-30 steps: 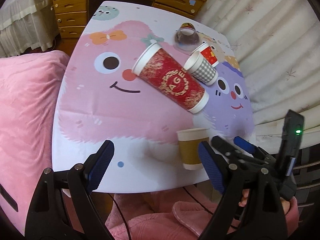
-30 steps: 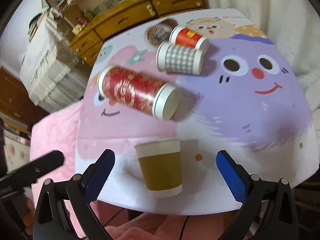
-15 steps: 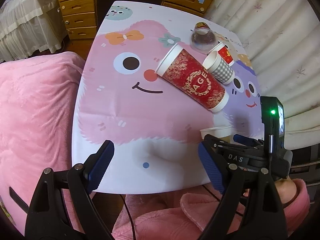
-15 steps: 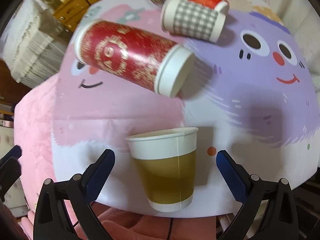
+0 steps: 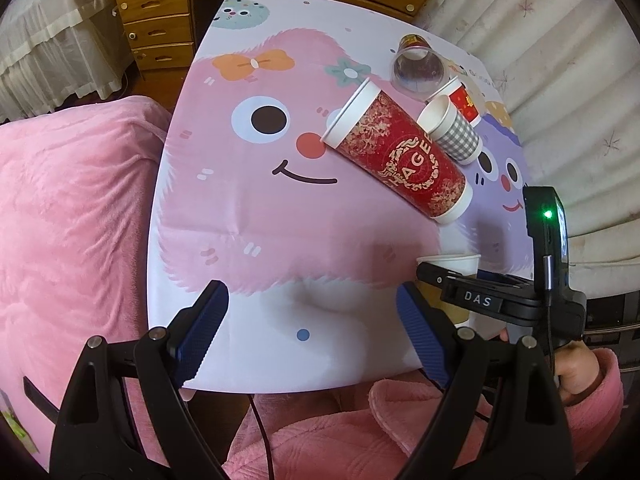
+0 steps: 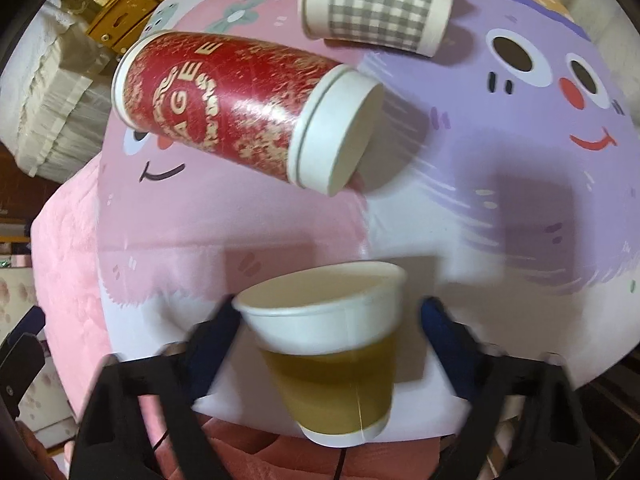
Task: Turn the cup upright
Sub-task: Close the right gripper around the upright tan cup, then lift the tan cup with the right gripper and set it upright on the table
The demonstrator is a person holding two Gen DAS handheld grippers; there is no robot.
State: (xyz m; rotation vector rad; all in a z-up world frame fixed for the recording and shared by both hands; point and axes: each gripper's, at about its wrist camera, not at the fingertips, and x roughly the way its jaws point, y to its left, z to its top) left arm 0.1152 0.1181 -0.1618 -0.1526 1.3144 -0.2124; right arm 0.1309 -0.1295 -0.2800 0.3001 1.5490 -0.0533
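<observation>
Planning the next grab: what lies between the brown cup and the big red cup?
Right wrist view: only bare tablecloth between brown cup and red cup.

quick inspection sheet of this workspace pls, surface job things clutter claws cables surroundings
surface: table with pink and purple cartoon cloth, creased, no spills seen
job's things: tan paper cup with white rim stands upright at the near edge; large red paper cup with gold print lies on its side
clutter: grey checked paper cup and small red paper cup on their sides; clear plastic cup mouth down
claws: left claw open, holding nothing; right claw straddles the tan cup, contact blurred
cables: thin black cable hangs below the near edge
surroundings: wooden drawers, pink blanket, pale curtain
</observation>
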